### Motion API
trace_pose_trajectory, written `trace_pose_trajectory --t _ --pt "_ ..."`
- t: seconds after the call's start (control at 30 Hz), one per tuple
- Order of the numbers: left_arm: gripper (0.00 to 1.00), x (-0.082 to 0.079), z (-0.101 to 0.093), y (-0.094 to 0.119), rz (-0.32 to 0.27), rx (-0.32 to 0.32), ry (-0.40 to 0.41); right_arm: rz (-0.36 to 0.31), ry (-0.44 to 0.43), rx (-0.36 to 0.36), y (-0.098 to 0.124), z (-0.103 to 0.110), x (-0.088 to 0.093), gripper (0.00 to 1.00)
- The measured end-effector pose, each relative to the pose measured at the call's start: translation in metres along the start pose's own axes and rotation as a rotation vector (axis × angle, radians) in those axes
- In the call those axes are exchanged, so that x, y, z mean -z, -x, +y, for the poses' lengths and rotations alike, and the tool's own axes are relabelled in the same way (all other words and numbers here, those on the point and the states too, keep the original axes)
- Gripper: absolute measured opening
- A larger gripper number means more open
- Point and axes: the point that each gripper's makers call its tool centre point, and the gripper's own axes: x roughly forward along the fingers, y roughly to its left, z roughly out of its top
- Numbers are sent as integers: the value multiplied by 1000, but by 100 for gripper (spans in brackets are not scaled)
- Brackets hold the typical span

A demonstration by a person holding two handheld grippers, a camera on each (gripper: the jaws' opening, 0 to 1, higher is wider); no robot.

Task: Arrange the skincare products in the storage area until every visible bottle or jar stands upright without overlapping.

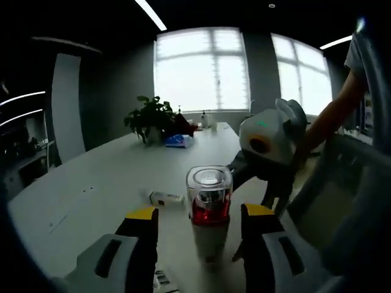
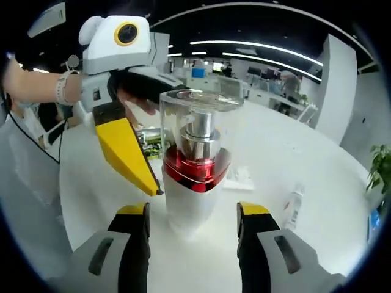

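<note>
In the left gripper view the left gripper (image 1: 198,235) holds its two yellow-tipped fingers (image 1: 142,221) spread apart, with the bottle (image 1: 209,210) standing upright on the white table (image 1: 91,189) in the gap between them, a little beyond the tips and touching neither. The bottle has a white body, a red band and a clear cap. Beyond the left finger a small white tube (image 1: 166,198) lies flat on the table, apart from the bottle. Past the right finger the right gripper (image 1: 272,204) comes in from the right, held by a person's arm, close to the bottle. The table runs on bare to a potted plant (image 1: 149,119) and a blue item (image 1: 178,141) near its far end below the windows, and its right edge lies just beyond the right finger. In the right gripper view the right gripper (image 2: 192,223) also has its fingers wide apart, the same bottle (image 2: 194,177) upright between and just ahead of them with space on both sides. The left gripper (image 2: 131,159) reaches down from the upper left, one yellow finger tip close beside the bottle's white body. Another white tube (image 2: 294,207) lies beyond the right finger on open tabletop.
</note>
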Motion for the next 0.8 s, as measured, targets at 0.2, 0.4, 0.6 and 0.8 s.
trace_pose_trajectory --t 0.2,0.4,0.6,0.8 --pt "63 25 14 24 110 -96 24 24 -52 9 13 0 -3 72" --pt "70 37 1 50 175 -145 127 21 -81 30 28 1 -11 84" --pt "88 36 -18 75 192 -186 178 -8 -63 55 40 3 -21 90" --pt "99 44 -14 103 224 -259 210 3 -79 73 51 8 -27 99"
